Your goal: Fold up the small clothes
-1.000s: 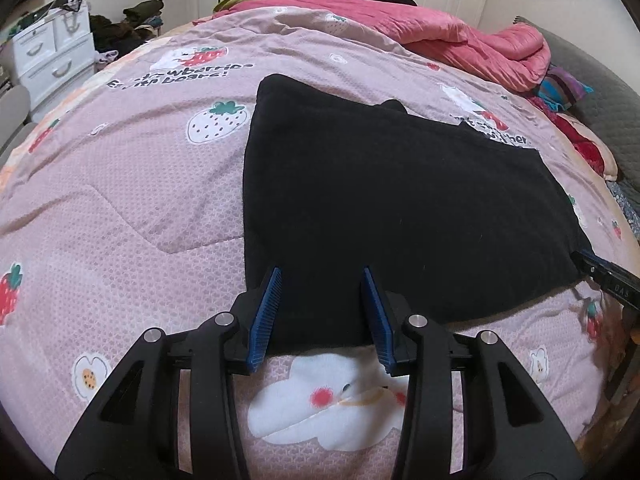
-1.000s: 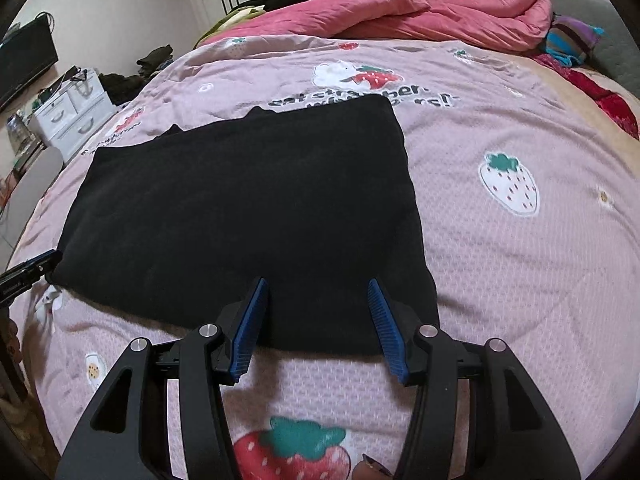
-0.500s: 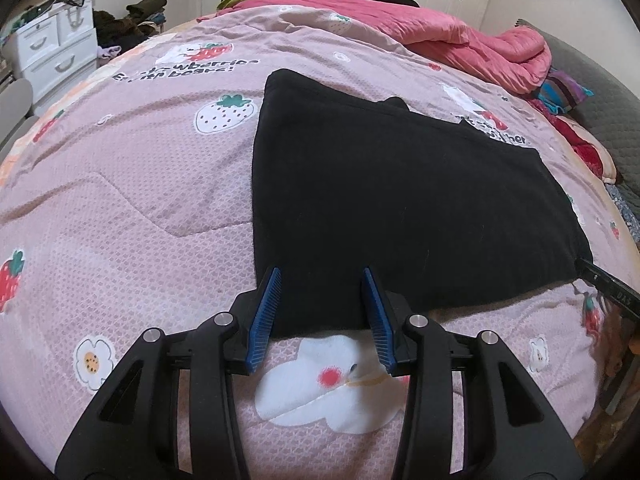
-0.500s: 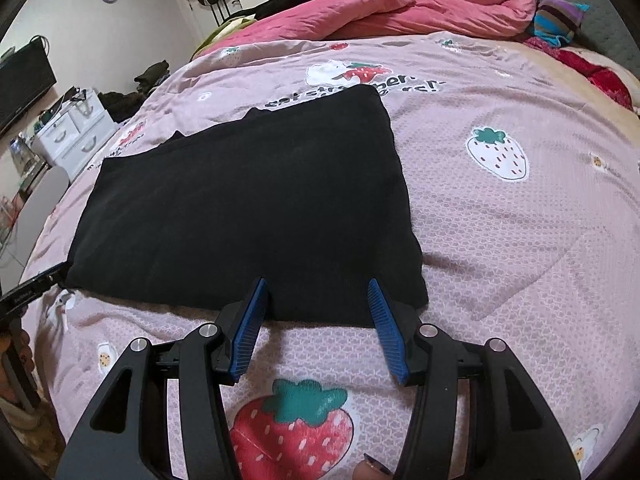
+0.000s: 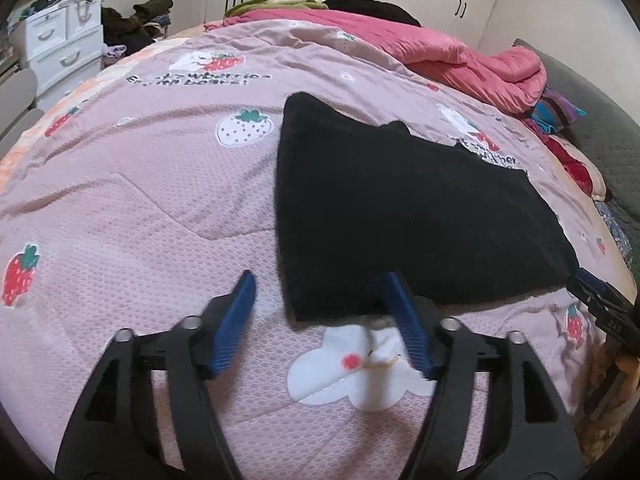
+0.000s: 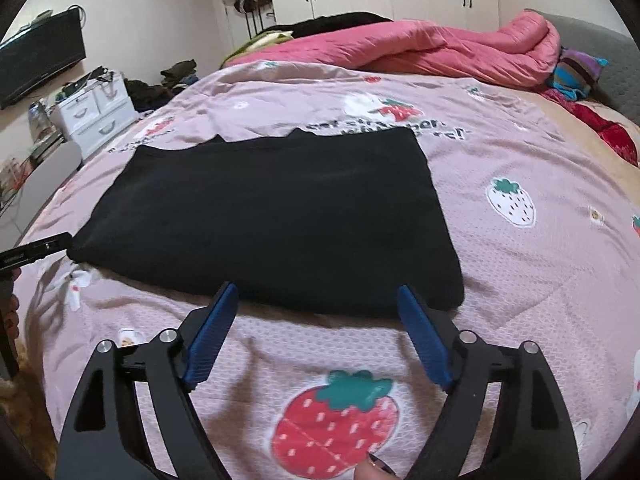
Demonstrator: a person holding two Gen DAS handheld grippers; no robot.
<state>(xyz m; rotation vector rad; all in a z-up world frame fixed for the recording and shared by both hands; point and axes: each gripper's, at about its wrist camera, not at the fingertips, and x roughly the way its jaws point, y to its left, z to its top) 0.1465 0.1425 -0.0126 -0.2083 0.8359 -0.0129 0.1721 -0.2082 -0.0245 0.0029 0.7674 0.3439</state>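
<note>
Black cloth [image 5: 404, 216] lies flat on the pink strawberry-print bedspread [image 5: 132, 200] in the left wrist view, spread from the middle of the bed toward the right. The left gripper [image 5: 318, 282] sits at the cloth's near left corner with its blue fingers [image 5: 236, 316] spread wide — released, holding nothing. The left finger is over bare bedspread, the right one at the cloth's near edge, beside a white cloud print [image 5: 360, 368]. At the far right edge a dark tip of the other tool shows. Beyond the cloth a pink quilt [image 5: 472, 64] is bunched up, and a white drawer unit [image 5: 64, 48] stands at far left.

From the right wrist view the same cloth [image 6: 280, 208] fills the middle of the bed as a neat rectangle. The right gripper [image 6: 316, 294] is at its near edge, toward the right corner — fingers [image 6: 420, 336] wide apart, grasping nothing, with a large red strawberry print [image 6: 336, 424] between its arms. A television [image 6: 40, 60] hangs on the left wall.
</note>
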